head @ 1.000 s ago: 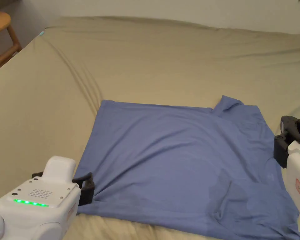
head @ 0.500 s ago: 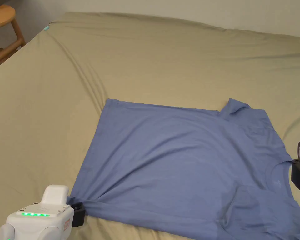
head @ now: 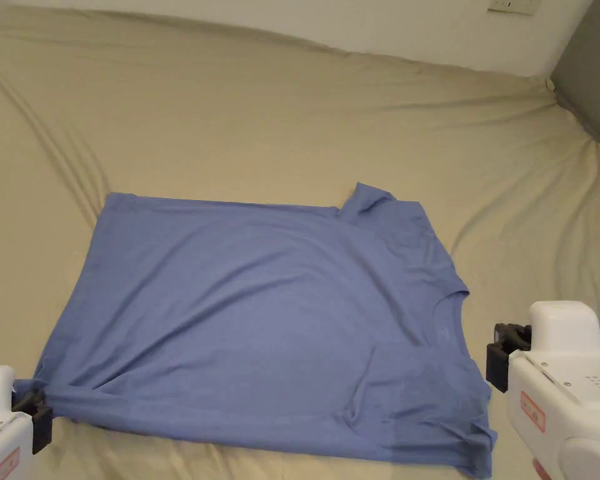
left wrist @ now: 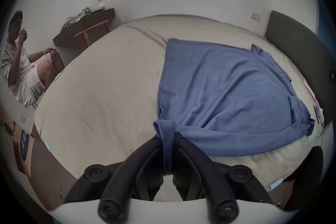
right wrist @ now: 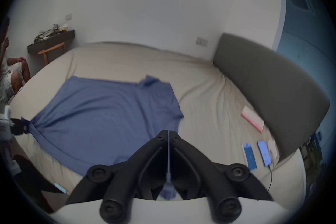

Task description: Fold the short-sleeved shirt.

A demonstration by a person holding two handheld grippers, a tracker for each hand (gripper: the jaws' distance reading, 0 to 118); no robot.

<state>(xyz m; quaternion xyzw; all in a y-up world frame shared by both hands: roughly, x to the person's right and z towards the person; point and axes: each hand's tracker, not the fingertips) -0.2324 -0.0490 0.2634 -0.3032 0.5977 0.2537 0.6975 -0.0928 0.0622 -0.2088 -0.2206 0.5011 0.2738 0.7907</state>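
A blue short-sleeved shirt (head: 261, 325) lies spread flat on the beige bed (head: 292, 112), hem to the left and neckline to the right. My left gripper (head: 33, 406) is at the bottom left, shut on the near hem corner. In the left gripper view the cloth (left wrist: 227, 91) bunches between the closed jaws of the left gripper (left wrist: 168, 138). My right gripper (head: 499, 356) sits at the shirt's right edge, just below the neckline. In the right gripper view the right gripper (right wrist: 168, 132) has its jaws together with a thin strip of blue fabric pinched between them.
A dark headboard (right wrist: 263, 91) runs along the bed's right side. Two phones (right wrist: 250, 155) and a pink-and-white flat item (right wrist: 252, 118) lie near it. A person (left wrist: 21, 68) sits left of the bed, beside a wooden chair (left wrist: 92, 33) and wall shelf.
The head camera has swung right. My left gripper keeps its hold on the hem corner, and the cloth there is drawn tauter. My right gripper has come nearer me along the shirt's right edge.
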